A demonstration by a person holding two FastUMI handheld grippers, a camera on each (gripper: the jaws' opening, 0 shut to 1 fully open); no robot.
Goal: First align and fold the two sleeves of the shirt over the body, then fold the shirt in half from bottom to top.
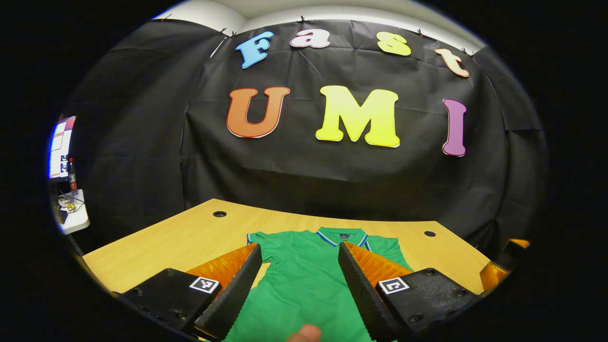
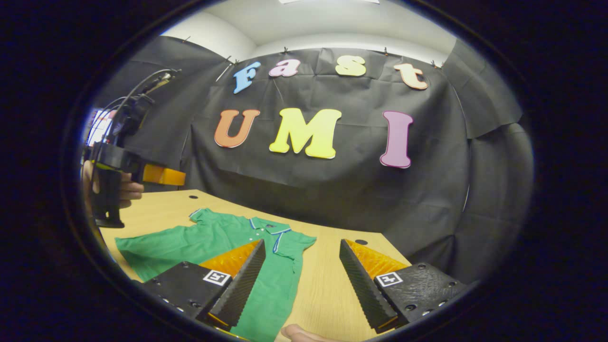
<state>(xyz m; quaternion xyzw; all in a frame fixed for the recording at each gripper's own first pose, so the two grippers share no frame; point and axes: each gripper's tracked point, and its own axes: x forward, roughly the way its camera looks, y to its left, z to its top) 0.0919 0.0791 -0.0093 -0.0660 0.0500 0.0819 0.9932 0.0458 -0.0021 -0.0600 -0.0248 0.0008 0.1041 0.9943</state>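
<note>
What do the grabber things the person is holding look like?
Each gripper has two wedge-shaped fingers with ridged inner faces, on black blocks carrying small square black-and-white markers. In the right gripper view, the left gripper shows a black handle and black cables on top.

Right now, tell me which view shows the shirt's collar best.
The right gripper view: the collar lies unobstructed, striped edges and placket visible. In the left gripper view, the collar sits farther off, flattened at the green shirt's far edge, partly behind a finger.

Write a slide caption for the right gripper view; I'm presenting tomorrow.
Open right gripper above a green shirt lying flat on a wooden table, left gripper raised nearby.
</note>
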